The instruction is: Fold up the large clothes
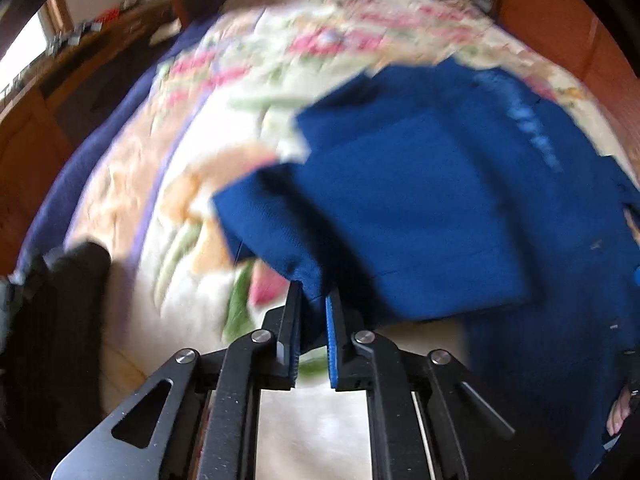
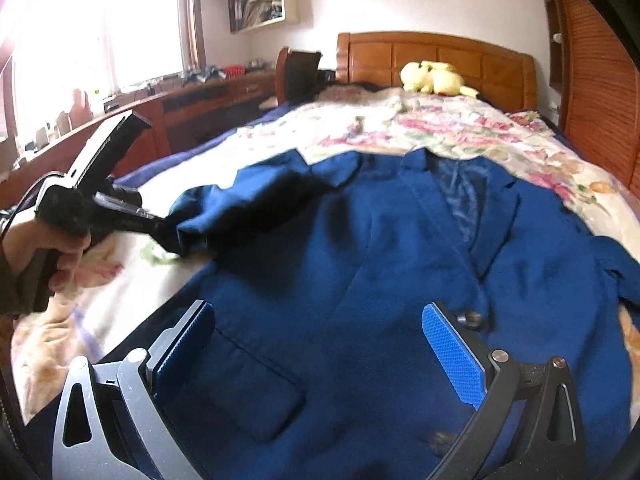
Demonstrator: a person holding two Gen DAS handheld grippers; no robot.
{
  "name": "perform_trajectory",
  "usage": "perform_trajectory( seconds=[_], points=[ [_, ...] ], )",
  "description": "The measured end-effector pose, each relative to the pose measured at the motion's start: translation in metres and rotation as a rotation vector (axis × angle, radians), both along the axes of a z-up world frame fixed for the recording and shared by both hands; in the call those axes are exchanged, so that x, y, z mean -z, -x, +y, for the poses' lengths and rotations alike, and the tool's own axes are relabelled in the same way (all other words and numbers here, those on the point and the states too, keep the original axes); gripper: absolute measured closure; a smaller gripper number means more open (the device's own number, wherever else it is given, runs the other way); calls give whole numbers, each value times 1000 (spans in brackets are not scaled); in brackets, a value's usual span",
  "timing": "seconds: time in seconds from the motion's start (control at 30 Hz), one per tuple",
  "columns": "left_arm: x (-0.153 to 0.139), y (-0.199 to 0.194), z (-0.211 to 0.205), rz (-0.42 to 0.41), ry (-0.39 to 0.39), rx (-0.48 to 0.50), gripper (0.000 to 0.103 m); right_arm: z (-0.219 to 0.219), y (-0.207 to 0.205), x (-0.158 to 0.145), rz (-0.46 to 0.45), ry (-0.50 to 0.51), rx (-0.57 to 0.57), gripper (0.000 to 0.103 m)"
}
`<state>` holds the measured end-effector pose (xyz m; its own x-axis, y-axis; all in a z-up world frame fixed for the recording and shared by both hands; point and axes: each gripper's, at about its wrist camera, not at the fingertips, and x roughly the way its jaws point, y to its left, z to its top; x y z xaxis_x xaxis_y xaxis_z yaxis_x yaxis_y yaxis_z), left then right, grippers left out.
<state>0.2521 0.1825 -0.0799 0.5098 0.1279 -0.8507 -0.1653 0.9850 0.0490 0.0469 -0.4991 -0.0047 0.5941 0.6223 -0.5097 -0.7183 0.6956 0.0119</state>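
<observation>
Noting the blue jacket (image 2: 360, 260) lying front-up on the floral bedspread (image 2: 460, 128), with the collar (image 2: 460, 184) toward the headboard (image 2: 432, 52) and the hem toward the camera, so taking its long axis as running up the bed.

Reading the left gripper (image 1: 314, 300) as clamped on the cuff end of the sleeve (image 1: 272, 220), pads pressed together with blue cloth between them. Seeing the sleeve stretching out from the body of the jacket toward that gripper, raised off the bedspread near the clamp.

Reading the right gripper (image 2: 316, 312) as standing wide apart, gripping nothing, hovering over the lower front between the pocket flap (image 2: 260, 380) and the buttons (image 2: 474, 318); not able to tell whether touching cloth.

Judging the coming move as carrying the sleeve across onto the jacket front, hence crosswise to the long axis, toward the right gripper's side. Treating the left hand (image 2: 48, 256) as the working one, already on the sleeve.

Getting from the left wrist view the clamp itself, close but blurred. Getting from the right wrist view what that one lacks: the left gripper (image 2: 176, 240) from outside, the whole sleeve run, the lapels and the open front.
</observation>
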Motion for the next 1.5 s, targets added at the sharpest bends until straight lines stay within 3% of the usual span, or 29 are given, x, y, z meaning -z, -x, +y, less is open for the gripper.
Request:
perform_trajectory(
  seconds=[0.1, 0.27, 0.37, 0.6, 0.77, 0.97, 1.03, 1.5],
  points=[
    [-37, 3, -31, -84, -46, 51, 93, -21, 4, -2, -19, 6, 22, 0],
    [-87, 9, -88, -210, -43, 143, 94, -60, 3, -3, -32, 20, 97, 0],
    [-110, 4, -129, -233, -1, 249, 94, -77, 7, -7, -27, 2, 114, 0],
    [-137, 4, -208, -278, 0, 395, 94, -118, 23, -22, -74, -12, 175, 0],
    [-136, 8, -233, -252, 26, 425, 93, -137, 27, -27, -81, -36, 210, 0],
    [-133, 28, -232, -265, 4, 429, 73, -141, 25, -28, -51, -72, 222, 0],
    [-130, 37, -227, -268, 11, 423, 71, -136, 24, -29, -50, -75, 218, 0],
    [-68, 100, -154, -227, 65, 269, 70, -84, 16, -17, -15, -17, 76, 0]
  ],
)
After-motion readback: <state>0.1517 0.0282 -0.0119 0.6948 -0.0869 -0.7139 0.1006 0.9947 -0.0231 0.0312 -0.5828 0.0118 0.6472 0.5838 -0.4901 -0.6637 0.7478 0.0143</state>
